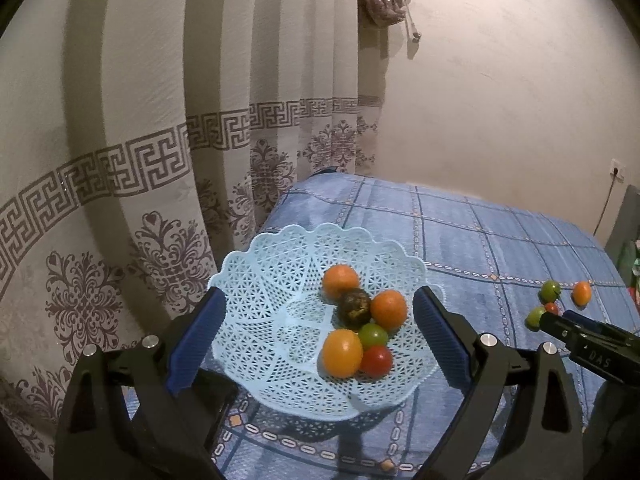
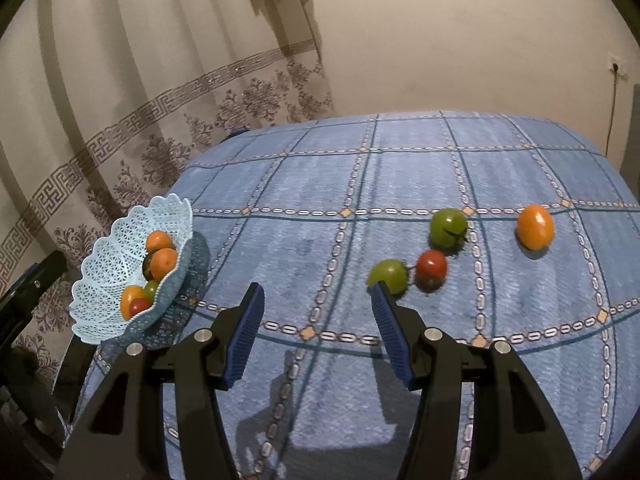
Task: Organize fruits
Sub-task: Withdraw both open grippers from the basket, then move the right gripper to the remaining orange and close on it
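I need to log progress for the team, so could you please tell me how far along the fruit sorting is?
Roughly past halfway. Done: six fruits already sit in the light blue basket, including three orange ones, a dark one, a green one and a red one. In hand: nothing; the left claw and the right claw are both open and empty. Left: four fruits lie on the blue tablecloth: two green tomatoes, a red tomato and an orange fruit.

A patterned curtain [image 1: 160, 160] hangs beside a plain wall [image 1: 500, 100].
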